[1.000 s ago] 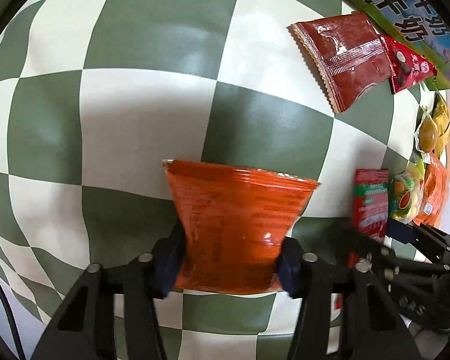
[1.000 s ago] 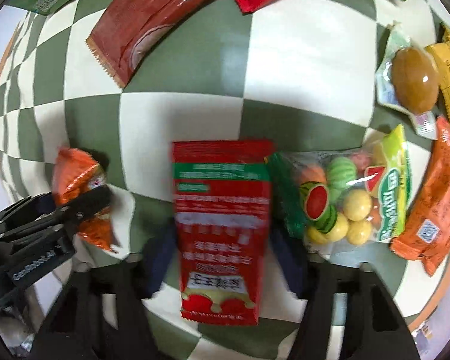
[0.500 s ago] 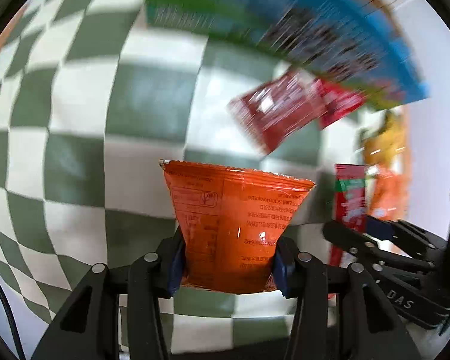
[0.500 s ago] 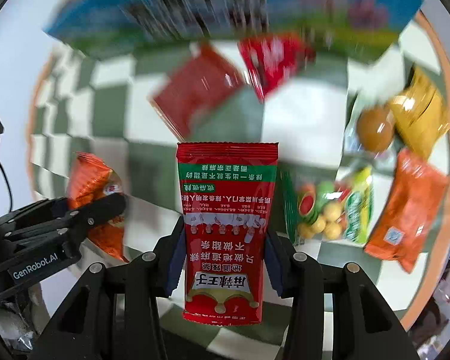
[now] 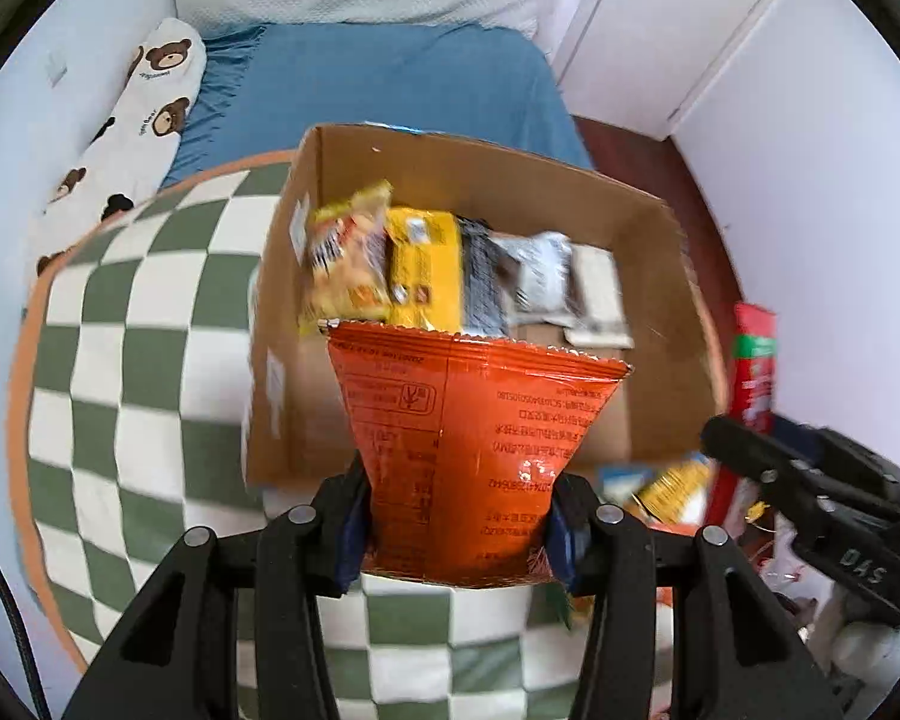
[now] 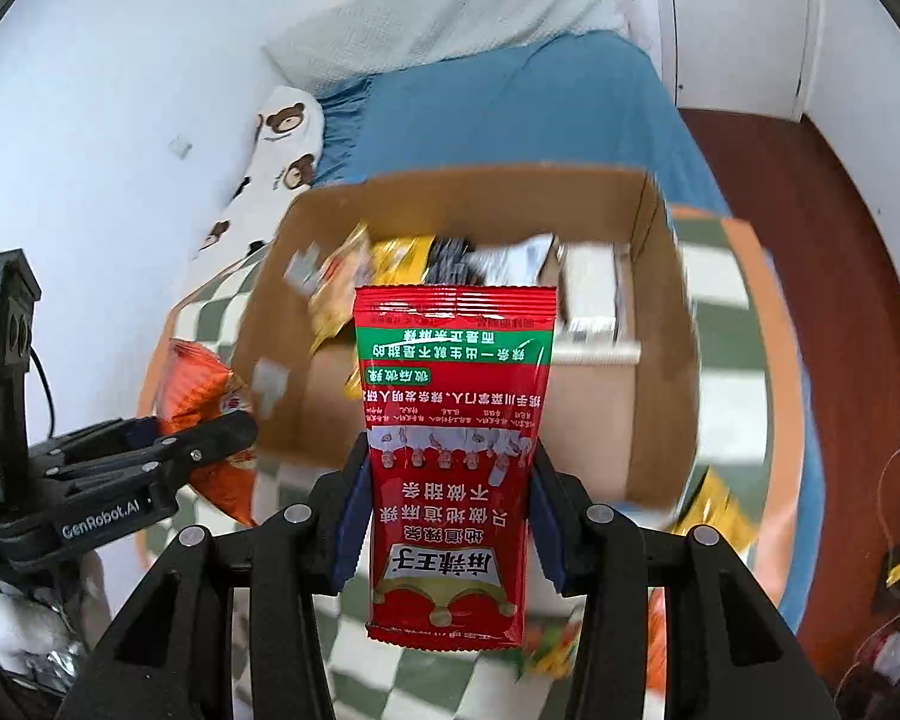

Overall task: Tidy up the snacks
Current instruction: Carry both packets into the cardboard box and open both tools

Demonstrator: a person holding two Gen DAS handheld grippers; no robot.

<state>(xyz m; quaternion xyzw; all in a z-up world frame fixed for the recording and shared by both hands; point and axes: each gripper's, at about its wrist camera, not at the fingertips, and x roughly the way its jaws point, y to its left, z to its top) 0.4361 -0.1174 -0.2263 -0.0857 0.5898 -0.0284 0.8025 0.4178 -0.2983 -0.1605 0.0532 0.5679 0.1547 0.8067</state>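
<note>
While both grippers clench snacks, a cardboard box (image 5: 642, 222) sits mid-frame.
Left gripper (image 5: 457, 531) grasps an orange packet (image 5: 468, 456); right gripper (image 6: 447, 519) grasps a red packet (image 6: 453, 450), both at lower centre.

Ahead of me a bed (image 5: 390, 78) with blue sheet; bear pillow (image 5: 132, 120) left of it, white door (image 5: 660, 18) right, wood floor (image 6: 810, 276).

A cardboard box (image 5: 660, 276) sits mid-frame on the checked table (image 5: 120, 360), with several snack packets (image 5: 414, 264) inside. Behind it, at the top of the frame, lies a bed (image 5: 378, 78), with a long pillow (image 5: 132, 120) at upper left.
</note>
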